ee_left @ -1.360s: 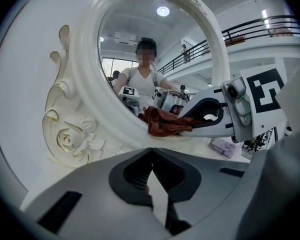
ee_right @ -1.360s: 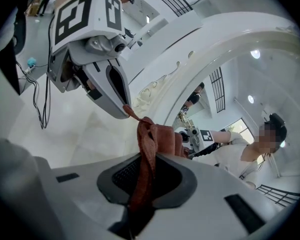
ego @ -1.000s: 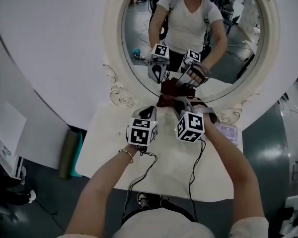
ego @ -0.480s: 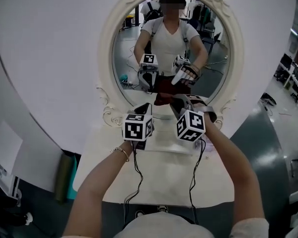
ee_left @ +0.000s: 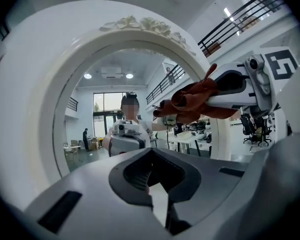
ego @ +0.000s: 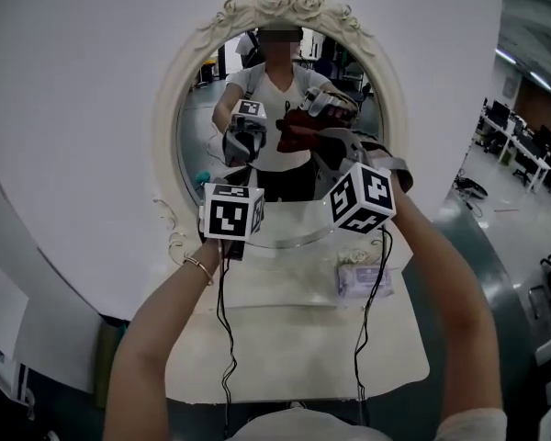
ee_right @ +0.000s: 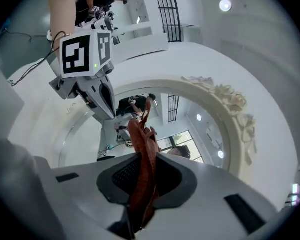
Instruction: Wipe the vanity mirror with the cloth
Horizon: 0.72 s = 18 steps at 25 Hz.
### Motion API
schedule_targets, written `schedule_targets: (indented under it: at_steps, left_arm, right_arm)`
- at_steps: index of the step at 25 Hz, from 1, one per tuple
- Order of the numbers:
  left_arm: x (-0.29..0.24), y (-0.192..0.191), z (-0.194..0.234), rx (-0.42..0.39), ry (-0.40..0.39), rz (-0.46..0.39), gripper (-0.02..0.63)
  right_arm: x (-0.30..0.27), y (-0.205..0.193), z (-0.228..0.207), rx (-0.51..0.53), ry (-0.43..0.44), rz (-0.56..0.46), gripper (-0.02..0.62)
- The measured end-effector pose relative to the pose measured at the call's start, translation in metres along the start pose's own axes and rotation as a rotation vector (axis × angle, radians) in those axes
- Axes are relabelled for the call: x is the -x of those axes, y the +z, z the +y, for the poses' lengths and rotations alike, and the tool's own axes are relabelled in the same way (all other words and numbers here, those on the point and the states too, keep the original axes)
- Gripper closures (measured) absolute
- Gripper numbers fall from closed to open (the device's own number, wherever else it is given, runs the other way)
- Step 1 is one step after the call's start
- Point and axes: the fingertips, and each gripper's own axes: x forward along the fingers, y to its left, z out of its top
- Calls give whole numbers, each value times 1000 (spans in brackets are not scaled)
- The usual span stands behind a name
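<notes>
Right hand-held gripper (ee_right: pixel 142 186) is clamped on a rust-red crumpled cloth (ee_right: pixel 140 144), bunched so a wad sticks out past the tips. That wad is the wiping face and keeps hard plastic off the glass. The cloth is raised to the oval vanity mirror with ornate cream frame (ego: pixel 285 217), near glass centre, a bit toward 2 o'clock. Left hand-held gripper (ee_left: pixel 157 204) has its jaws together on nothing, low at 7 o'clock of the glass; my read is that it's parked out of the wipe path, not working. Head view gives the layout: both arms up over the cream bench (ego: pixel 294 347), pale packet (ego: pixel 363 278) lying at 2 o'clock on it. It can't settle cloth-to-glass contact, since cloth and reflection merge. Left gripper view sees the cloth side-on at 1 o'clock with its reflection right against it, so touching or just off. Only the right gripper view shows the grip: fabric pinched deep between the jaws. Judgement: wipe just starting.
</notes>
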Motion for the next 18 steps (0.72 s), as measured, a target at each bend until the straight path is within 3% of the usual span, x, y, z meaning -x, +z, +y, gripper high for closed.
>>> schedule_targets:
  at_steps: [10,14,18]
  left_arm:
    - [11,143,-12,-57,-32,-169,595]
    - [9,161,-23,-67,-41,-190,595]
    - [0,156,-32,-56,-52,-172,595]
  right_arm:
    - [25,13,-121,210,-181,5,532]
    - [29,16,-141,270,-198,12,532]
    - [28,11,-146,321,-209,22,532]
